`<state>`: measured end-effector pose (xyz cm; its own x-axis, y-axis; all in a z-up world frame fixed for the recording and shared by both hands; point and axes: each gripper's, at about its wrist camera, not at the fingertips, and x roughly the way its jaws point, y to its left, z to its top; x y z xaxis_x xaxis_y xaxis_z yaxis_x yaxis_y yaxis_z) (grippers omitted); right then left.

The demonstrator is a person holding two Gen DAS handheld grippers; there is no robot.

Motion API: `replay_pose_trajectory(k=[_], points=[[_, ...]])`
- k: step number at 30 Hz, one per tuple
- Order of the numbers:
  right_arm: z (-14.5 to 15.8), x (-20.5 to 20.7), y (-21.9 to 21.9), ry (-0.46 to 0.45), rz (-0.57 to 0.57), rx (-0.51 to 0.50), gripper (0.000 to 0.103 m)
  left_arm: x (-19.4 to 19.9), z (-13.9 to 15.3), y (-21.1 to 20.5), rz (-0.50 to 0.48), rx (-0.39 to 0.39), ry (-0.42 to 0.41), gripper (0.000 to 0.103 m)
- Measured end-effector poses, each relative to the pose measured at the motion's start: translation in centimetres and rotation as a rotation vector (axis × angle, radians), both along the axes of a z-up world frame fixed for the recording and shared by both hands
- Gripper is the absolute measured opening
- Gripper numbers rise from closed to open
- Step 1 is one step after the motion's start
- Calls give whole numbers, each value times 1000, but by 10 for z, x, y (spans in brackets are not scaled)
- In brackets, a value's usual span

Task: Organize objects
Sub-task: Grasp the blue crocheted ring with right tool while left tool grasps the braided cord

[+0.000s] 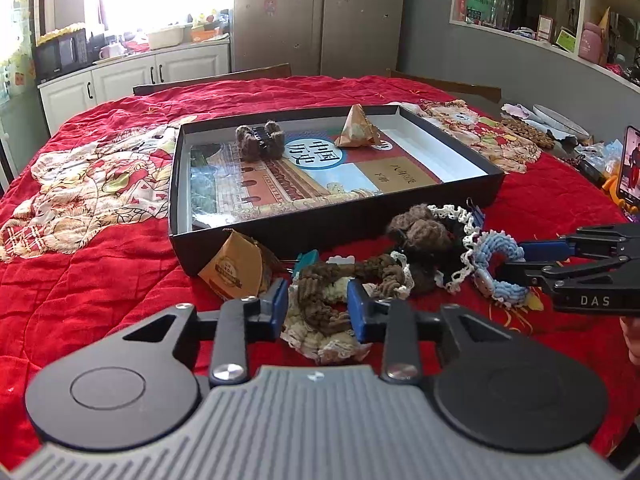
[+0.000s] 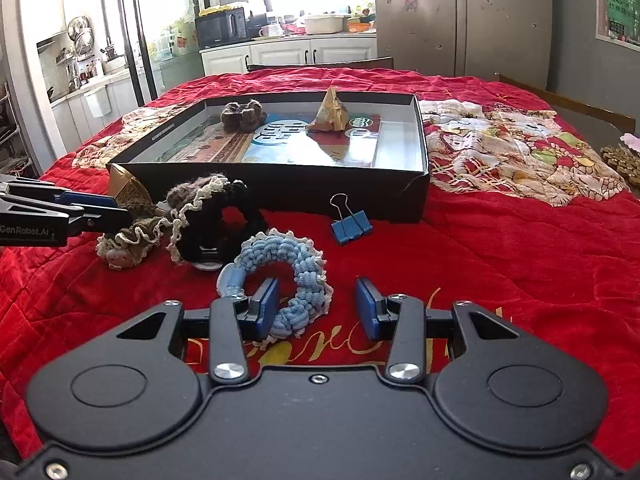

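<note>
Red quilt (image 1: 100, 280), black box (image 1: 460, 184) behind. Your left gripper (image 1: 318, 306) brackets the soft brown scrunchie (image 1: 320, 308), unpinched; right gripper (image 2: 318, 308) gapes over the light, squashy blue scrunchie (image 2: 296, 272). Pinch its band.

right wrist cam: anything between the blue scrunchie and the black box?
Mostly bare red quilt. In the right wrist view only a blue binder clip lies between blue scrunchie and black box.

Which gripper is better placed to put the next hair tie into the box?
Left. The left gripper already brackets the brown scrunchie, facing the black box. The right gripper has only one finger inside the blue scrunchie.
</note>
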<state>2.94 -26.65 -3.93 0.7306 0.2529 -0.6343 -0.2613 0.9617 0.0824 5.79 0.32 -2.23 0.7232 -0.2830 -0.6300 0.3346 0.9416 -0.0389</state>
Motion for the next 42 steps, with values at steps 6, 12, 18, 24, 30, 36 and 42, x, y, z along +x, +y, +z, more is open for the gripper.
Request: replay_pose_trajectory(k=[6, 12, 18, 24, 30, 36, 42], points=[[-1, 0, 1, -4, 4, -6, 40, 0, -6, -4, -8, 24, 2, 35], [-1, -1, 2, -6, 5, -8, 40, 6, -11, -5, 9, 21, 8, 30], [-1, -1, 2, -6, 6, -9, 40, 5, -12, -4, 30, 31, -14, 15], [-1, -1, 2, -6, 6, -6, 39, -1, -3, 4, 32, 12, -17, 13], [0, -2, 2, -3, 14, 22, 23, -8, 7, 11, 32, -1, -28, 13], [2, -3, 2, -9, 21, 32, 17, -14, 14, 11, 22, -10, -46, 13], [4, -5, 1, -19, 25, 39, 14, -18, 20, 12, 17, -8, -73, 13]])
